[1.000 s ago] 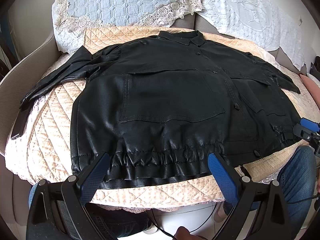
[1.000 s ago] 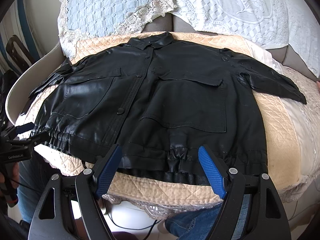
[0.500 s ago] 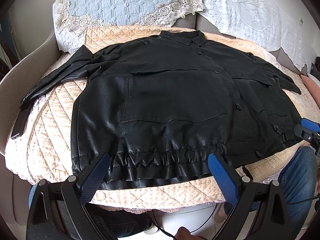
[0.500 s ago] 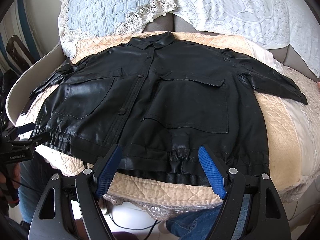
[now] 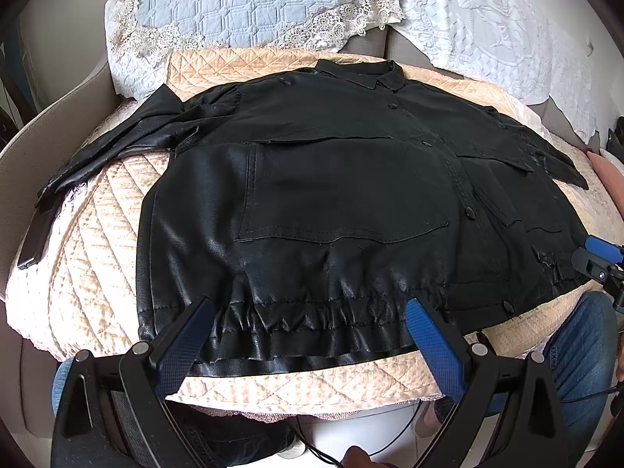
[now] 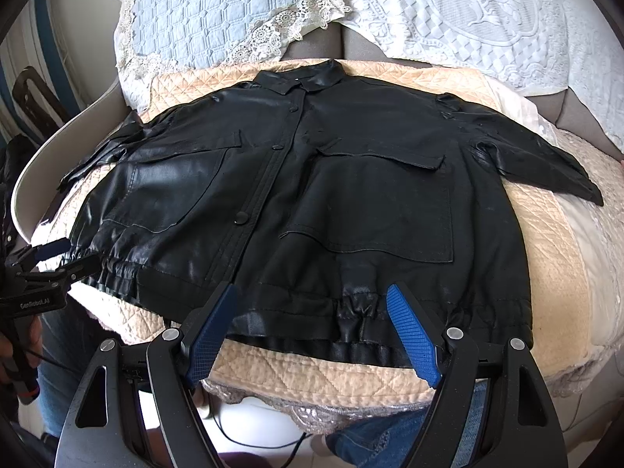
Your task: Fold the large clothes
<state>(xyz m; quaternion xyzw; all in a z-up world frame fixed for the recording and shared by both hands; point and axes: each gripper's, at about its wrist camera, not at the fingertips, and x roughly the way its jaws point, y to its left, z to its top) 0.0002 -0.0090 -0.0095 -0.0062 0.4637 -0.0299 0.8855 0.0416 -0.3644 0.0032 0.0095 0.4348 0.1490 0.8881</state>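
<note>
A black jacket (image 5: 343, 195) lies spread flat, front up and buttoned, on a quilted peach cover (image 5: 97, 257) over what looks like a sofa seat, with a blue quilted cushion (image 5: 241, 0) and a white lace throw (image 6: 487, 11) behind it. Its collar (image 6: 304, 78) points away from the person and its gathered hem (image 5: 312, 316) runs along the near edge of the seat, so the body's long axis runs from the claws straight ahead, hem near, collar far.

The left claw (image 5: 308, 335) hangs just in front of the hem's left half, both blue fingers spread wide and gripping nothing; the hem shows between them, but whether they touch it is hard to tell. The right claw (image 6: 312, 327) is released as well, its fingers framing the hem to the right of the button placket (image 6: 269, 179). Each claw also shows at the edge of the other's view, low beside the hem corners.

The sleeves lie out sideways, across the body's axis: the left sleeve (image 5: 117, 144) trails off toward the left edge of the seat, creased and partly bunched, and the right sleeve (image 6: 546, 160) runs out to a point on the right. Each sleeve is nearer to the claw on its own side, and both lie well beyond the hem where the claws now are.

No fold appears to have been made. A likely opening would be for each claw to reach forward and outward to its own sleeve and bring it in across the chest, or to pinch the hem and carry it toward the collar.
</note>
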